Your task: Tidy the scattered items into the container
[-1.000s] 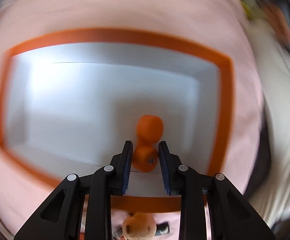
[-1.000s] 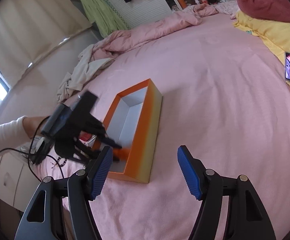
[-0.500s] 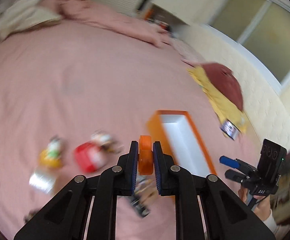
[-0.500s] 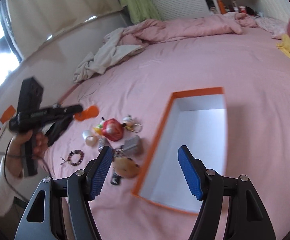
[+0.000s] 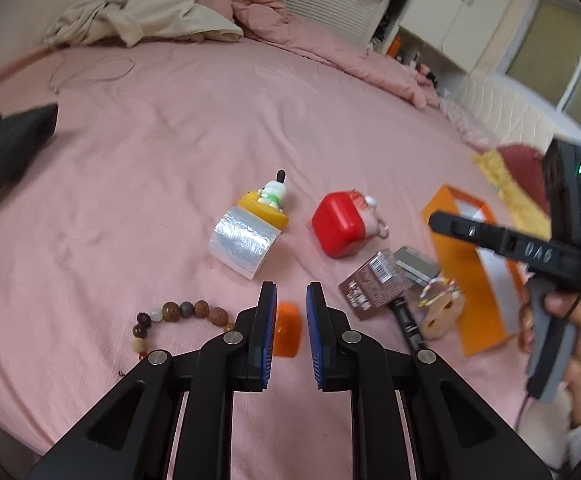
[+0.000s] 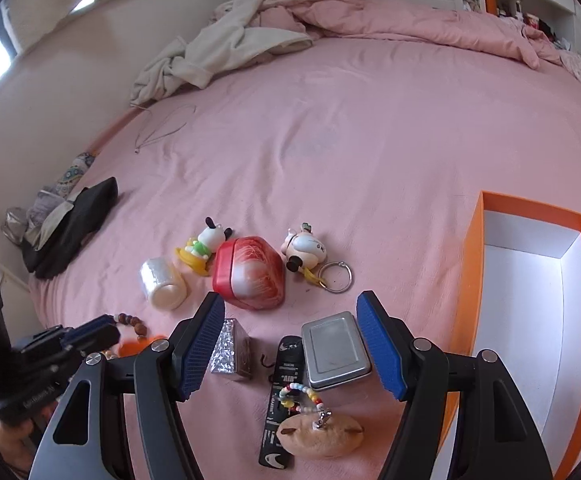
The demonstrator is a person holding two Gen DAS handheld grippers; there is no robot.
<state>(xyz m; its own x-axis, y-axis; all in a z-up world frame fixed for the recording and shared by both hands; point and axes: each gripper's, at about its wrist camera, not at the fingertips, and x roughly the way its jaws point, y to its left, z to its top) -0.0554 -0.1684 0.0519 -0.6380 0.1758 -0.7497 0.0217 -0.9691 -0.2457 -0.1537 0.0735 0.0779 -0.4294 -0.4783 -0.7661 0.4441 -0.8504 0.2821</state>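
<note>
On the pink bed [image 6: 370, 128], at 12 o'clock from us:
Held item: we see a small orange dumbbell [image 5: 287, 329], matte, blurred.
Left gripper [image 5: 291, 296]: we have it clamped on the orange dumbbell, above the sheet.
Right gripper [image 6: 290, 312]: we hold it wide open, gripping nothing, over a grey tin [image 6: 335, 350].
Container: one orange box [image 6: 472, 264], white inside, at 3 o'clock; its visible interior is bare.
Count: one red case [image 6: 248, 272], one tape roll [image 6: 163, 283], two figurines, one bead bracelet [image 5: 178, 312].
</note>
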